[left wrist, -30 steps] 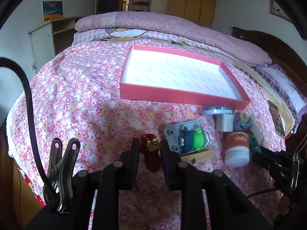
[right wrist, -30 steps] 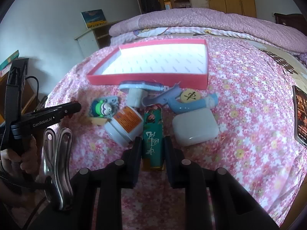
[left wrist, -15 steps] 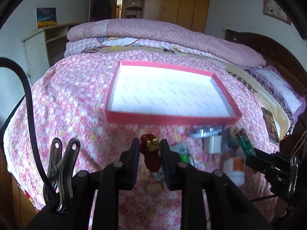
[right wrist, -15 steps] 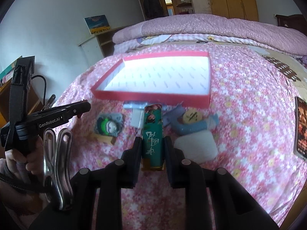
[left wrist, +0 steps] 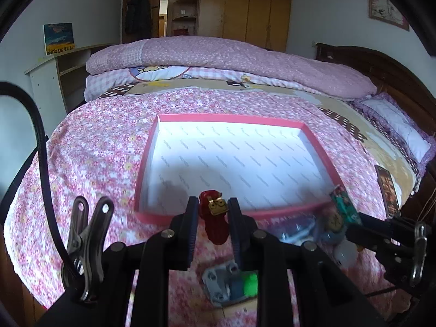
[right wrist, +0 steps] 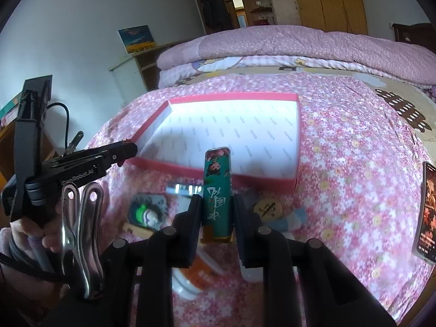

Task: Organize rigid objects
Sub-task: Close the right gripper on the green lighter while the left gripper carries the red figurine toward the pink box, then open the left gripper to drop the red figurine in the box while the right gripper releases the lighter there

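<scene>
My left gripper [left wrist: 214, 209] is shut on a small red figure with a gold face [left wrist: 215, 222], held above the bed just short of the near rim of the pink tray [left wrist: 148, 160]. My right gripper [right wrist: 216, 204] is shut on a green illustrated box [right wrist: 218, 190], held near the tray's [right wrist: 297, 136] front wall. The tray's white floor holds nothing. The right gripper with the green box [left wrist: 344, 211] shows at the right of the left wrist view; the left gripper [right wrist: 120, 152] shows at the left of the right wrist view.
On the floral bedspread below lie a grey toy with a green figure [left wrist: 231, 283], a white jar with an orange label [right wrist: 196, 275], a blue toy [right wrist: 294, 218], a white case [right wrist: 250, 272] and a silver-topped item [right wrist: 182, 189]. A dark card [right wrist: 426, 212] lies at right.
Both grippers have risen and moved forward toward the tray with their objects. The loose items on the bed now sit lower and closer under the fingers.
</scene>
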### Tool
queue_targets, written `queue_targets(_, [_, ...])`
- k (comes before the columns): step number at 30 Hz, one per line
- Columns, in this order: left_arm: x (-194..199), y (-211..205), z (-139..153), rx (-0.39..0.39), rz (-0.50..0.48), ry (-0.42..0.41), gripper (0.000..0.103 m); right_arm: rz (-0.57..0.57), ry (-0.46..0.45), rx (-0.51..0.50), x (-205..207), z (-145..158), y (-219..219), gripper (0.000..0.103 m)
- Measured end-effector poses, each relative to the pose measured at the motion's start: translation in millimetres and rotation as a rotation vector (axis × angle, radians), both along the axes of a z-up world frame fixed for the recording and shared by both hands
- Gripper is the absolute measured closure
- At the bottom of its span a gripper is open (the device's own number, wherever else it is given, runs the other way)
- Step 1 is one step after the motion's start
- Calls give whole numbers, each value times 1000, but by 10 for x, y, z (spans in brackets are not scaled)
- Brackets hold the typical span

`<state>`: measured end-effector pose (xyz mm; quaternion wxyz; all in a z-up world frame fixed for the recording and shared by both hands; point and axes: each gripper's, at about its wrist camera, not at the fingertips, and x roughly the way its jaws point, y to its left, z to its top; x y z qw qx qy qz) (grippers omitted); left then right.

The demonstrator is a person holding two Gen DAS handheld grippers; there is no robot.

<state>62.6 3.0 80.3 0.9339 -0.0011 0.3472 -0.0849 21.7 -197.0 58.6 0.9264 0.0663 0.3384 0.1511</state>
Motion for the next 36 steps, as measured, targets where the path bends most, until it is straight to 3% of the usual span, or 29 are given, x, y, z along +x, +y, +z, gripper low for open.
queue_targets(7, [420, -13, -48, 34, 27, 19, 80, -38, -7, -6, 283, 96, -43, 79])
queue_targets(16, [804, 55, -227, 67, 70, 54, 80, -89, 55, -15, 764, 8, -126, 79])
queue_targets(23, [953, 57, -411, 78, 78, 101, 80, -87, 85, -29, 986, -76, -93, 79])
queue_targets(36, [917, 23, -447, 95, 96, 81, 80, -88, 164, -71, 1218, -232, -32, 79])
